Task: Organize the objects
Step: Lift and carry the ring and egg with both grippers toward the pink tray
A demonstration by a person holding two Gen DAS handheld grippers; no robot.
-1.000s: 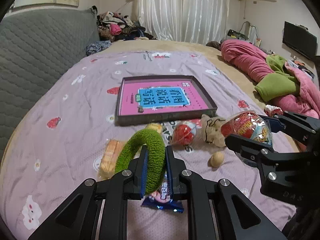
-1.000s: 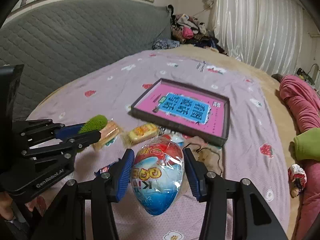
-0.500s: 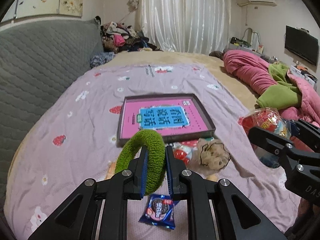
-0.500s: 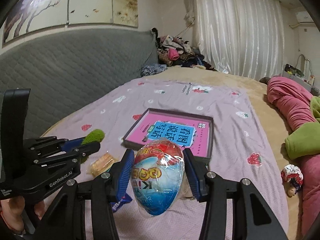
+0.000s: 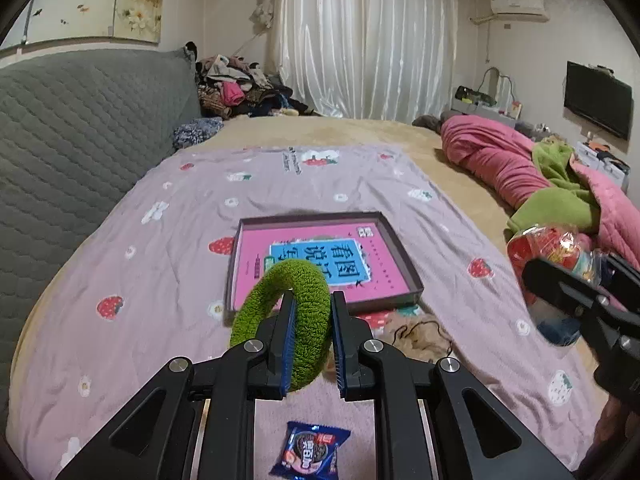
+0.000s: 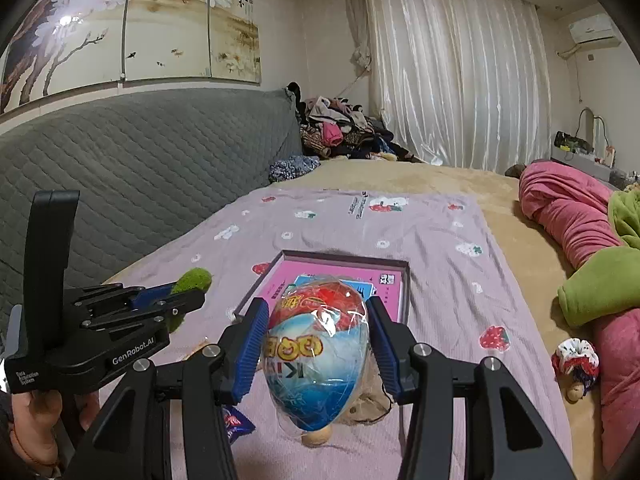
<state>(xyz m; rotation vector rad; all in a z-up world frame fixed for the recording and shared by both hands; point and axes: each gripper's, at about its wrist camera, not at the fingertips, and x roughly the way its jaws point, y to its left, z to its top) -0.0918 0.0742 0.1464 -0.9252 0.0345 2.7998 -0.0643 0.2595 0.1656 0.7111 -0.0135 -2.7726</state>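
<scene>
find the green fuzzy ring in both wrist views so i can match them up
Left wrist view: green fuzzy ring at centre, clamped in the left gripper.
Right wrist view: only its tip shows at left, poking past that gripper.
Shared landmark: the pink-lined box on the bed.

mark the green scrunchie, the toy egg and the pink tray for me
green scrunchie (image 5: 276,282), left wrist view, top of the loop above the fingers.
toy egg (image 6: 316,354), right wrist view, middle of its wrapped shell.
pink tray (image 5: 394,236), left wrist view, right rim.
</scene>
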